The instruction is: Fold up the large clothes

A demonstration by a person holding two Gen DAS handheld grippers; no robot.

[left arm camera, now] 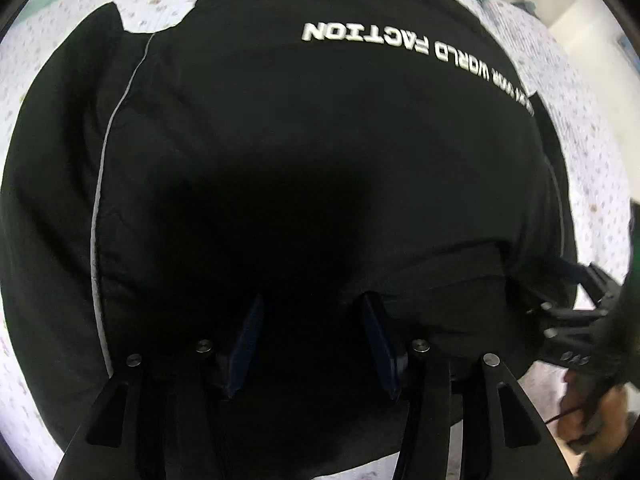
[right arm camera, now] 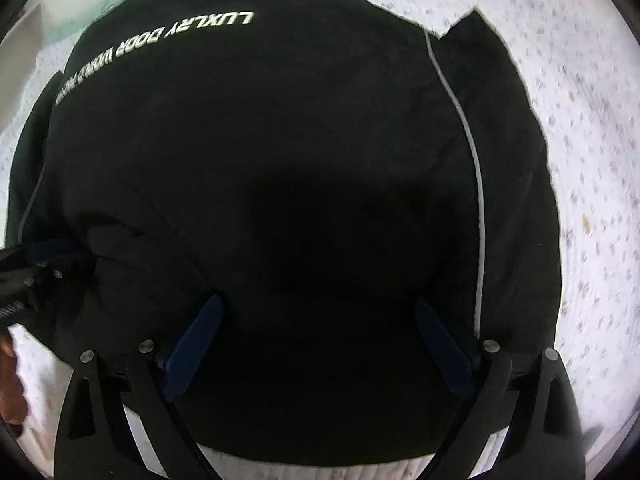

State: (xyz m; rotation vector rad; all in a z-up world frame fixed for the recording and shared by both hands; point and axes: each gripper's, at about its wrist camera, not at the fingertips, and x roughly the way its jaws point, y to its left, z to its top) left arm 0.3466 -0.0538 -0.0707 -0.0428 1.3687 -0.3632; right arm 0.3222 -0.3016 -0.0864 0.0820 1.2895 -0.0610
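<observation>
The black jacket [left arm camera: 320, 168] lies spread on the dotted bedsheet [right arm camera: 600, 160], directly before both the left gripper [left arm camera: 310, 312] and right gripper [right arm camera: 316, 312], each with fingers wide apart above its near hem, lettering at far side.

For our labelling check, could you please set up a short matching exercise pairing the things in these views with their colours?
Things:
1. jacket
2. lettering
3. bedsheet
4. pads

Colours:
a. blue
b. pale with small flecks
c. black
d. white

Pairs: 1-c, 2-d, 3-b, 4-a
</observation>
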